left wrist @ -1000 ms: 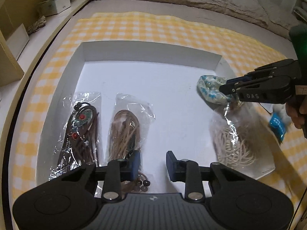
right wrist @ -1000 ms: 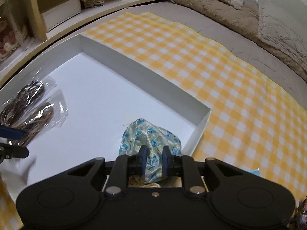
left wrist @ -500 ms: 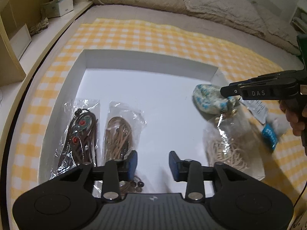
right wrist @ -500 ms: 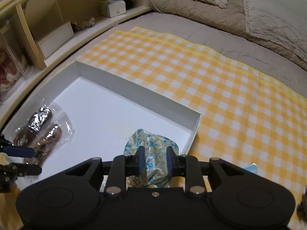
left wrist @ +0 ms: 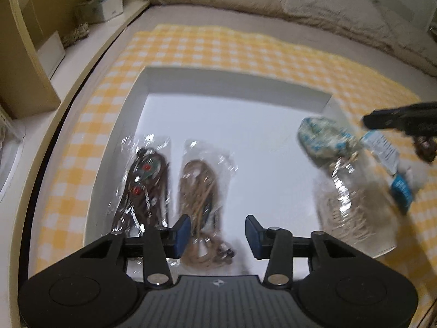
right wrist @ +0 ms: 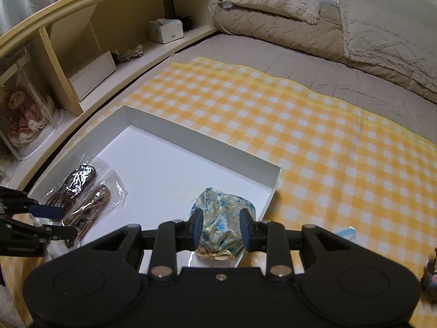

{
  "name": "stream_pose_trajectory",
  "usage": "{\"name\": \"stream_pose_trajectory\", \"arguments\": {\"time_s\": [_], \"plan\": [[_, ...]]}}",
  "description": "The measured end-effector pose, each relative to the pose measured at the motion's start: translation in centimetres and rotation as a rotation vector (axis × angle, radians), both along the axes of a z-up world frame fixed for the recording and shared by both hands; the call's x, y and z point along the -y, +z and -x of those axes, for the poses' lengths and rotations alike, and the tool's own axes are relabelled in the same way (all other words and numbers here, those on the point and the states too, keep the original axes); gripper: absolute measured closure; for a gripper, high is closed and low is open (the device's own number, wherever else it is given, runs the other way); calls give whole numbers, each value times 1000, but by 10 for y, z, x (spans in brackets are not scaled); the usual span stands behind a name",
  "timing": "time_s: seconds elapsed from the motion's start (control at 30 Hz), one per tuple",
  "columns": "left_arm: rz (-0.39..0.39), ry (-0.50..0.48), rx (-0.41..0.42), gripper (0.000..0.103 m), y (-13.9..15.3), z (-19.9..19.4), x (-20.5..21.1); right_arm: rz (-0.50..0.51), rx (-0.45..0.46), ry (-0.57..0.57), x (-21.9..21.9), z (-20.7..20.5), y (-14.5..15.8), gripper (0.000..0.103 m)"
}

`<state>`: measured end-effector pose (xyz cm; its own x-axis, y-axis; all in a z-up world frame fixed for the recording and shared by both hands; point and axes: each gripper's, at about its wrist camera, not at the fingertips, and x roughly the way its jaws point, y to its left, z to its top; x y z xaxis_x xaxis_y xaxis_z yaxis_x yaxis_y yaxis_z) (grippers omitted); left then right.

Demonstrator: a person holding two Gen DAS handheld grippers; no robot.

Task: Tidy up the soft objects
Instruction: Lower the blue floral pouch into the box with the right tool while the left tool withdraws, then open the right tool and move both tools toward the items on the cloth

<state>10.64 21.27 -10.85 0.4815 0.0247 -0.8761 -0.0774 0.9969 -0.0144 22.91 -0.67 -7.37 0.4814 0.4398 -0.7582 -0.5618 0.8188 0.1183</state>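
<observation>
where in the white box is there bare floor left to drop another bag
The white box is bare across its far half, along the back wall, and down the middle strip between the tan cord bag and the floral pouch. The near left is crowded: the dark cord bag lies beside the tan one. A bag of pale cord fills the right edge.

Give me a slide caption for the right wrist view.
Open right gripper above a floral fabric pouch lying in the white tray.

Both wrist cams overlook tray [left wrist: 142,87]
</observation>
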Motion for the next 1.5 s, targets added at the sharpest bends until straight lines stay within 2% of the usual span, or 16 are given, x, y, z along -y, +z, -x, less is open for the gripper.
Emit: {"name": "stream_pose_trajectory", "arguments": {"time_s": [0.13,0.3,0.37,0.43,0.5,0.67,0.77,0.9,1.07,1.13,1.5], "plan": [[-28,-16,-45,62,-14,-1,-3,-5,6,1,5,4,5,73],[-42,-19,-24,61,-8,0,-1,-13,8,-9,12,8,10,73],[-21,-11,1,55,-1,2,0,-21,8,-14,16,10,12,73],[0,-13,33,41,8,5,2,-31,9,-18,19,13,15,71],[6,-17,61,35,17,7,8,-38,13,-19,21,15,18,68],[28,-23,118,17,35,15,19,-48,30,-19,26,23,25,58],[30,-21,154,11,46,19,26,-47,49,-16,30,30,30,42],[37,-13,207,1,59,27,32,-44,82,-20,36,39,36,29],[27,-1,257,0,72,34,41,-59,112,-43,48,50,45,6],[30,2,269,0,76,36,43,-61,135,-51,52,55,48,1],[33,-11,337,0,95,43,67,-92,207,-108,85,77,67,0]]}}
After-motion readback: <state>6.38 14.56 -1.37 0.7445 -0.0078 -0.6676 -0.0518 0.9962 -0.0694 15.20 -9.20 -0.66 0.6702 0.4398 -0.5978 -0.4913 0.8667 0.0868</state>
